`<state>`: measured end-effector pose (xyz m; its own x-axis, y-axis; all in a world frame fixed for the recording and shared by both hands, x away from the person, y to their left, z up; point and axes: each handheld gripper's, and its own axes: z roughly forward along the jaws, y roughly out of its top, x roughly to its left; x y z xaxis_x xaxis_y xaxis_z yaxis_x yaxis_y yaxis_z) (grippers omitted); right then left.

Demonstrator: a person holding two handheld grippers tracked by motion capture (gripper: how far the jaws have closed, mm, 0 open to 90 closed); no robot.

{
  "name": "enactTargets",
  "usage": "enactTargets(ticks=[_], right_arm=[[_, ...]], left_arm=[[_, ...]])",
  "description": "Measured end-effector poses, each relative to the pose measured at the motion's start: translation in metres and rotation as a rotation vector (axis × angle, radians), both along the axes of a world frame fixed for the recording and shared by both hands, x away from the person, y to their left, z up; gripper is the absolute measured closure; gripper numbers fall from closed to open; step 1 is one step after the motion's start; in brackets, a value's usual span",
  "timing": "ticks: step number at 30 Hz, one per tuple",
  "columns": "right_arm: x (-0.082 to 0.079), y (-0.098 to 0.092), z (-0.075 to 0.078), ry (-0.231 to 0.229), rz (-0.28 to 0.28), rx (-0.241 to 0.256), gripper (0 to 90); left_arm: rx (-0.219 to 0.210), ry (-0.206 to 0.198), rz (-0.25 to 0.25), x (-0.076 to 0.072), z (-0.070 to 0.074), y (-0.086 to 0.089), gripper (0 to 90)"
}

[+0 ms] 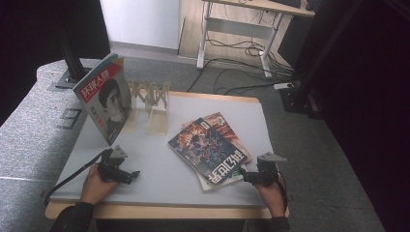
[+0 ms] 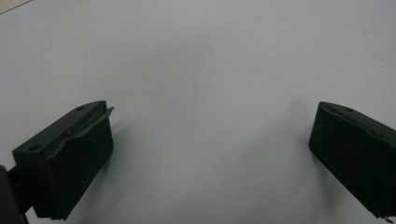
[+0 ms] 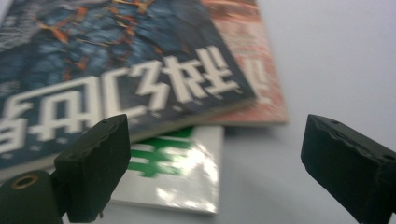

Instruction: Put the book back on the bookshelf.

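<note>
High view, far left: a red-and-white magazine with a portrait cover [image 1: 105, 99] is standing upright, leaning at the left end of a pale wooden accordion-style rack [image 1: 151, 96]; the rack's other slots are sitting empty.
Left gripper: the left gripper [image 1: 131, 175] is hovering low over the bare grey-white table top [image 1: 159, 159], its jaws spread wide with nothing between them; the left gripper view is showing the same wide gap [image 2: 210, 140].
Centre stack: a dark blue magazine with orange artwork and white block lettering [image 1: 209, 151] is lying flat on top, a salmon-red magazine [image 1: 223, 121] is peeking out behind it, and a white magazine with green print [image 3: 177, 168] is poking out underneath at the near edge.
Right gripper: the right gripper [image 1: 245, 177] is sitting just beside the stack's near corner, jaws parted and pinching nothing; in the right gripper view the opening [image 3: 215, 154] is facing the corner of the stack.
Progress: one magazine seems to be racked, and three are waiting on the table, so the work looks about a quarter done.
Left to do: I'd guess gripping the top blue magazine and standing it in the rack.
</note>
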<state>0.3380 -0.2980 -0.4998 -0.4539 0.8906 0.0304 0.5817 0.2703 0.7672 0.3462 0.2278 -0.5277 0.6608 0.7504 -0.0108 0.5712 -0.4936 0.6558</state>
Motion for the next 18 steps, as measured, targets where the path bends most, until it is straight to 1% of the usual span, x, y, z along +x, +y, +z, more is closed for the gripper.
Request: enactTargets(ticks=[3,4,5,6,7,8,9,10,12,13,14,17,18], right_arm=[[0.000,0.014,0.005,-0.003,0.039,0.000,5.8],[0.000,0.023,0.007,-0.006,0.075,-0.005,4.9],[0.000,0.028,0.008,-0.005,0.091,-0.003,4.3],[0.000,0.028,0.008,-0.005,0.091,-0.003,4.3],[0.000,0.033,0.009,-0.001,0.107,-0.002,3.7],[0.001,0.042,0.010,0.002,0.135,-0.002,2.6],[0.001,0.047,0.011,0.003,0.149,-0.004,2.3],[0.001,0.047,0.011,0.003,0.149,-0.004,2.3],[0.001,0.055,0.013,0.004,0.172,-0.001,1.7],[0.001,0.064,0.014,0.005,0.194,-0.004,0.9],[0.001,0.064,0.014,0.005,0.194,-0.004,0.9],[0.001,0.077,0.014,0.011,0.232,-0.013,0.0],[0.001,0.085,0.014,0.015,0.254,-0.018,0.0]], left_arm=[[0.000,0.000,0.000,0.000,0.000,0.000,0.0],[0.000,0.000,-0.001,0.000,0.000,0.000,0.0],[0.001,0.000,0.000,0.000,0.000,0.000,0.0],[0.001,0.000,0.000,0.000,0.000,0.000,0.0],[0.000,0.000,0.000,0.000,0.000,0.000,0.0],[0.001,0.000,0.000,0.000,0.000,0.000,0.0],[0.001,0.000,0.000,0.000,0.000,0.000,0.0],[0.001,0.000,0.000,0.000,0.000,0.000,0.0],[0.000,0.000,0.000,0.000,0.000,0.000,0.0],[0.000,0.000,0.000,0.000,0.000,0.000,0.0],[0.000,0.000,0.000,0.000,0.000,0.000,0.0],[0.001,0.000,0.000,0.000,0.000,0.000,0.0],[0.000,0.000,0.000,0.000,0.000,0.000,0.0]])
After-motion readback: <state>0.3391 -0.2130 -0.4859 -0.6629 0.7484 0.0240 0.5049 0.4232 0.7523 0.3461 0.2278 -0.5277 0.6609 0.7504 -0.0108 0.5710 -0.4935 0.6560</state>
